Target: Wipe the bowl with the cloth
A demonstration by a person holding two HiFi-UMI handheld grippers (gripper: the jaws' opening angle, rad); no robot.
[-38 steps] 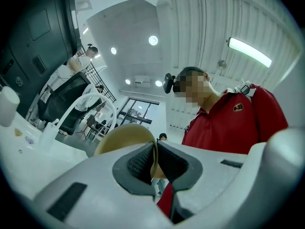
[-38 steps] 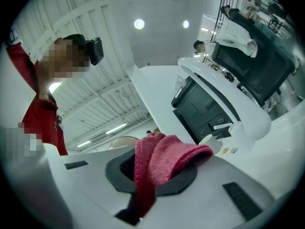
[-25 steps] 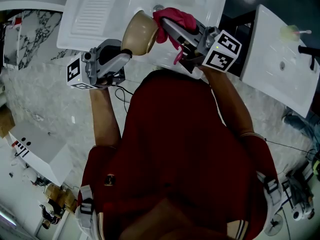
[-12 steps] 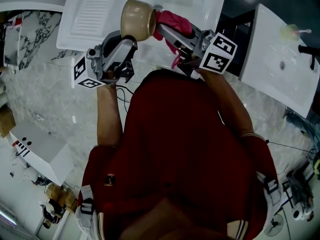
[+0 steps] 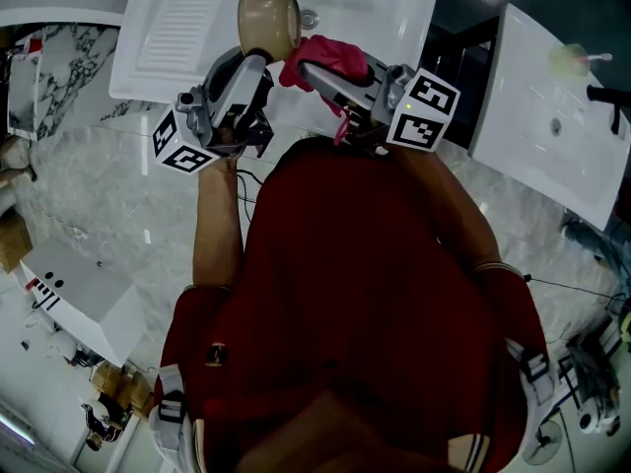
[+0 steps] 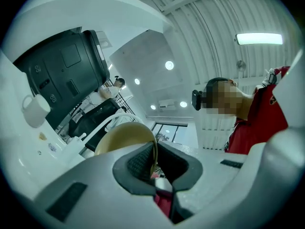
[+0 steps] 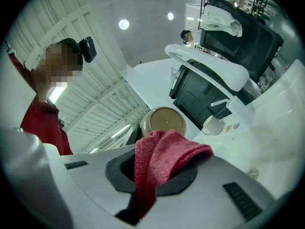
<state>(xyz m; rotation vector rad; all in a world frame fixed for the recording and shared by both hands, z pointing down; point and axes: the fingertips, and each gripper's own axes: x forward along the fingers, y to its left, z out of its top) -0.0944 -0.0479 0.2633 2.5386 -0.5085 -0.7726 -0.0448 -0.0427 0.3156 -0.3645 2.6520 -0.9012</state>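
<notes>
In the head view a tan bowl (image 5: 267,16) is held up over the white sink (image 5: 187,28). My left gripper (image 5: 258,57) is shut on its rim from below. The left gripper view shows the bowl (image 6: 125,138) with its thin wall pinched between the dark pads (image 6: 139,162). My right gripper (image 5: 304,69) is shut on a red cloth (image 5: 330,55), which bunches over its tips just right of the bowl and a little below it. In the right gripper view the cloth (image 7: 164,152) drapes over the jaws, and the bowl's underside (image 7: 164,122) shows a short way beyond it.
The sink's ribbed drainboard lies left of the bowl, and a drain (image 5: 311,16) just right of it. A second white counter (image 5: 552,97) stands to the right. On the counter are a black machine (image 6: 66,75) and a white mug (image 6: 34,111).
My left gripper has lifted the bowl up and left over the sink. The cloth, which was against the bowl's rim, now sits apart from it, lower right.
</notes>
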